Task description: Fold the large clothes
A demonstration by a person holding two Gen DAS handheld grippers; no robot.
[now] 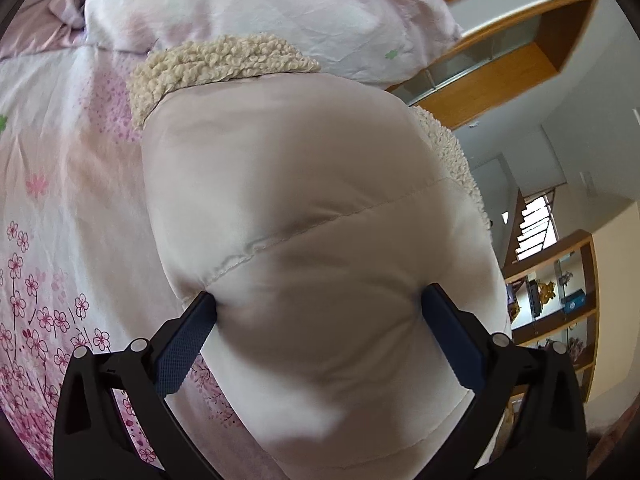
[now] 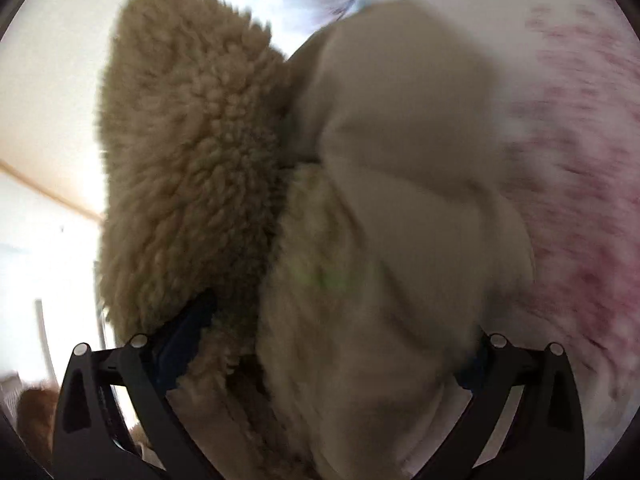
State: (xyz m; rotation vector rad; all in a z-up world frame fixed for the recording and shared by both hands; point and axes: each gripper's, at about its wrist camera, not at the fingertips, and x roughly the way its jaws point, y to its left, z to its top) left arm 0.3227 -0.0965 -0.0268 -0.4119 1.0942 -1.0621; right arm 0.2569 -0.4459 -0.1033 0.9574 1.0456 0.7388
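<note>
A padded cream coat (image 1: 304,184) with curly fleece lining (image 1: 224,60) lies over a floral bed sheet (image 1: 60,184). My left gripper (image 1: 320,304) has its blue pads (image 1: 188,340) pressed into a thick quilted fold of the coat from both sides. In the right wrist view, which is blurred by motion, my right gripper (image 2: 332,320) is closed around a bunched part of the coat (image 2: 400,184), with tan fleece lining (image 2: 188,152) draped over its left finger (image 2: 184,336).
A pale floral pillow or quilt (image 1: 280,4) lies beyond the coat. Wooden shelves (image 1: 560,304) with ornaments and a wooden wall unit (image 1: 512,56) stand at the right. A bright wall (image 2: 44,120) is at the right gripper's left.
</note>
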